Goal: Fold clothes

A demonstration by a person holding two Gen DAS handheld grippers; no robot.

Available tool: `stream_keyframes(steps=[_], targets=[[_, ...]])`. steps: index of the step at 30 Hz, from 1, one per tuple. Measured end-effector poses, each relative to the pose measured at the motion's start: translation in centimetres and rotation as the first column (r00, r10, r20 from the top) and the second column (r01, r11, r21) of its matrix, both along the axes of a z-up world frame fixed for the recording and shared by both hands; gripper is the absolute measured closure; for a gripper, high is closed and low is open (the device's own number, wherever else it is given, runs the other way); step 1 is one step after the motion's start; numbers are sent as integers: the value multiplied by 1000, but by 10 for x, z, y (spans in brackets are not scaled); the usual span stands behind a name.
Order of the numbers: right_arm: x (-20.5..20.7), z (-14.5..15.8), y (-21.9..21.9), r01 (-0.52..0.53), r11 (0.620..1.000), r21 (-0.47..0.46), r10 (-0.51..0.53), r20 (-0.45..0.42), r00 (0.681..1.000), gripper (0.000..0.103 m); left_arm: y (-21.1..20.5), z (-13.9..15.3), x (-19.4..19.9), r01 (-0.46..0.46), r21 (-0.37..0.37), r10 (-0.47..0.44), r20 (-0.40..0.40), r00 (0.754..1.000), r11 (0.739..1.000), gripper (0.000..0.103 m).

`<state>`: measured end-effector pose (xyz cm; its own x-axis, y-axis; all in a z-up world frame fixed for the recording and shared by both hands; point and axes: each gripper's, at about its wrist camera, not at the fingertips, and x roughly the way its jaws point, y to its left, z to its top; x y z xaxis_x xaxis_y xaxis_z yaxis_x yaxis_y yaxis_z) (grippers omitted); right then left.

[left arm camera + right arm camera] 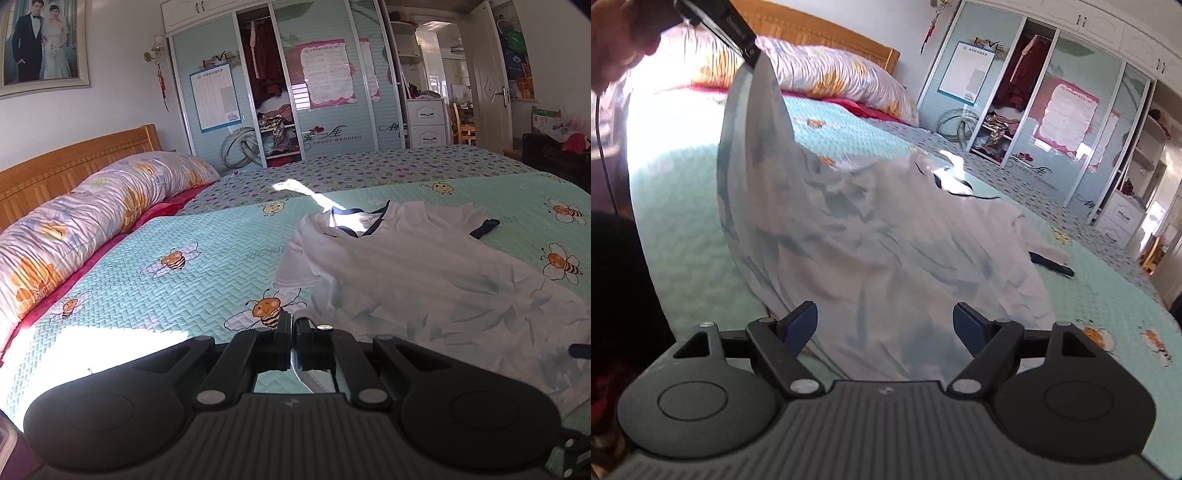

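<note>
Across the bedroom, the wardrobe (295, 85) doors read "LOVE" and "SWEET WEDDING"; its open bay holds hanging clothes and heaped fabric. My left tongs (293, 326) are clamped on the hem of the white T-shirt (424, 266), which lies on the bee-print bedspread (166, 266) with that corner lifted. My right tongs (884, 325) stand apart over the shirt, gripping nothing

Left wrist view: open bedspread (155, 295) from 9 to 11 o'clock, bounded at 10 o'clock by the rolled quilt (96, 218) and headboard (74, 162). The white shirt (424, 273) covers the bed from 12 to 3 o'clock. Right wrist view: the shirt's hem, pinched and lifted by the left gripper (753, 59), rises as a fabric wall at 11 o'clock; bare bedspread lies at 3 o'clock, with the wardrobe (1052, 110) well beyond at 1 o'clock.
</note>
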<state>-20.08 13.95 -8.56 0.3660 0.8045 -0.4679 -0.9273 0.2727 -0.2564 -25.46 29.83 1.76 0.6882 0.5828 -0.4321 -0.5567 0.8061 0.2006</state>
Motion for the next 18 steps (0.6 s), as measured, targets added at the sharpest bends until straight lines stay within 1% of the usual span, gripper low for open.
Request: stream_keyframes(steps=[2, 4, 5, 8, 11, 13, 15, 17, 18], targets=[[-12, 9, 24, -47, 997, 56, 50, -38, 998, 22, -4, 5, 1, 9, 8, -9, 8, 1000, 1000, 101], [-24, 14, 45, -86, 992, 94, 91, -45, 995, 22, -8, 10, 1, 18, 22, -18, 8, 1000, 1000, 101], [-28, 14, 53, -84, 991, 106, 90, -47, 995, 22, -9, 12, 1, 23, 30, -23, 8, 1000, 999, 101], [-33, 1, 73, -29, 998, 52, 30, -21, 999, 22, -11, 16, -2, 24, 50, -25, 10, 1000, 998, 101], [-25, -16, 68, 58, 998, -9, -58, 20, 998, 22, -7, 14, -4, 13, 52, -13, 10, 1000, 999, 101], [-16, -23, 53, 119, 992, -45, -116, 68, 991, 22, -3, 9, -5, 1, 54, -1, 2, 1000, 999, 101], [-4, -30, 36, 185, 979, -87, -173, 132, 976, 22, 0, 3, -7, -17, 52, 17, -7, 1000, 999, 101], [10, -34, 12, 247, 961, -122, -225, 167, 960, 22, 3, -4, -9, -31, 41, 31, -14, 999, 999, 100], [16, -35, -1, 274, 953, -132, -249, 180, 952, 22, 4, -7, -10, -34, 33, 35, -20, 999, 999, 98]])
